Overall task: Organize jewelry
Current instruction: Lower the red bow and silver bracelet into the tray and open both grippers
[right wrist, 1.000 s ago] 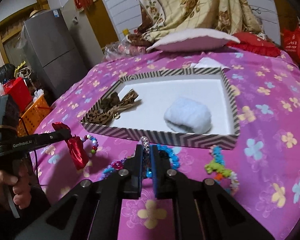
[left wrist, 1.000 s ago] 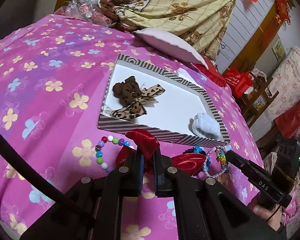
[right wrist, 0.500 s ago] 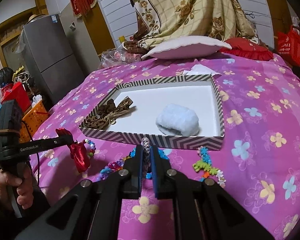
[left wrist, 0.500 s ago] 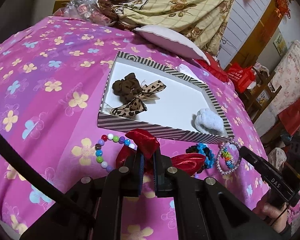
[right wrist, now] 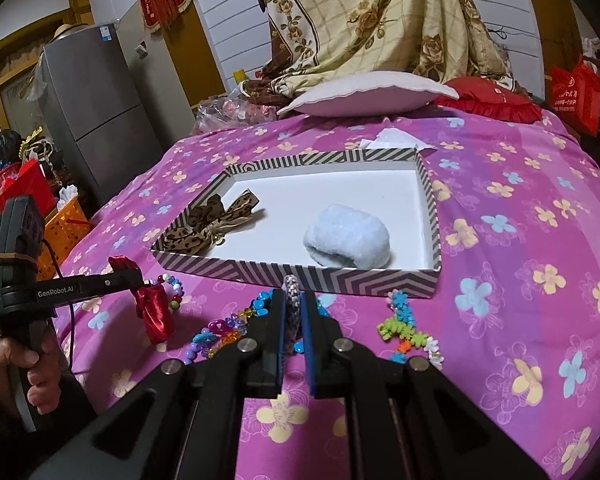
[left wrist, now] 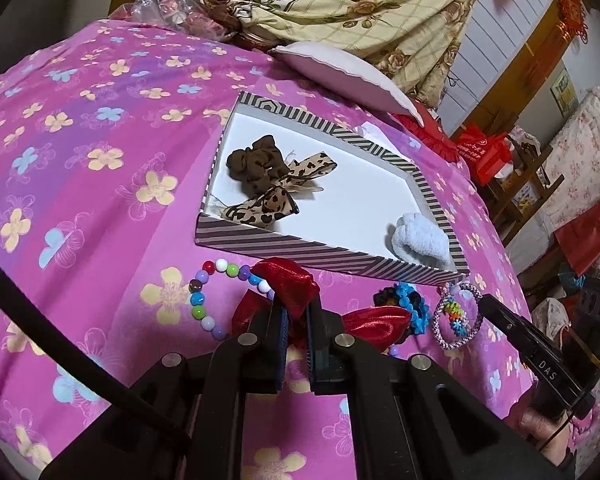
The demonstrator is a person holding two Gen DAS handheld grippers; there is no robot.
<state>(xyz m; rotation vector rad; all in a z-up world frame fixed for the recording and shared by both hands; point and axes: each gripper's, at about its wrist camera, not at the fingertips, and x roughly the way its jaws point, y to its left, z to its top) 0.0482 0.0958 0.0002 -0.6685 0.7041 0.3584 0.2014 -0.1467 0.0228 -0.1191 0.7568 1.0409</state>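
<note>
A striped shallow box point(left wrist: 328, 254) lies on the pink flowered bedspread. Inside it are a leopard-print bow point(left wrist: 268, 184) and a pale blue fluffy scrunchie point(left wrist: 420, 240). Just before the box's near wall, my left gripper point(left wrist: 294, 304) is shut on a red satin bow point(left wrist: 288, 280). To its right, my right gripper point(right wrist: 293, 296) is shut on a braided pink-and-white bracelet point(right wrist: 291, 308), whose ring point(left wrist: 458, 316) hangs from the tips. The right wrist view shows the box point(right wrist: 300, 274) ahead and the left gripper point(right wrist: 136, 276) with the red bow point(right wrist: 154, 312) at the left.
On the bedspread by the box lie a round-bead bracelet point(left wrist: 198, 300), a blue and black scrunchie point(left wrist: 404, 300), bright bead strings point(right wrist: 220, 328) and a loom-band piece point(right wrist: 408, 328). A pillow point(right wrist: 364, 96) lies beyond the box. A fridge point(right wrist: 96, 112) and an orange basket point(right wrist: 64, 220) stand left of the bed.
The right gripper has drawn the braided bracelet slightly right and clear of the other pieces, so its ring now hangs open. The left gripper and red bow have stayed put.
</note>
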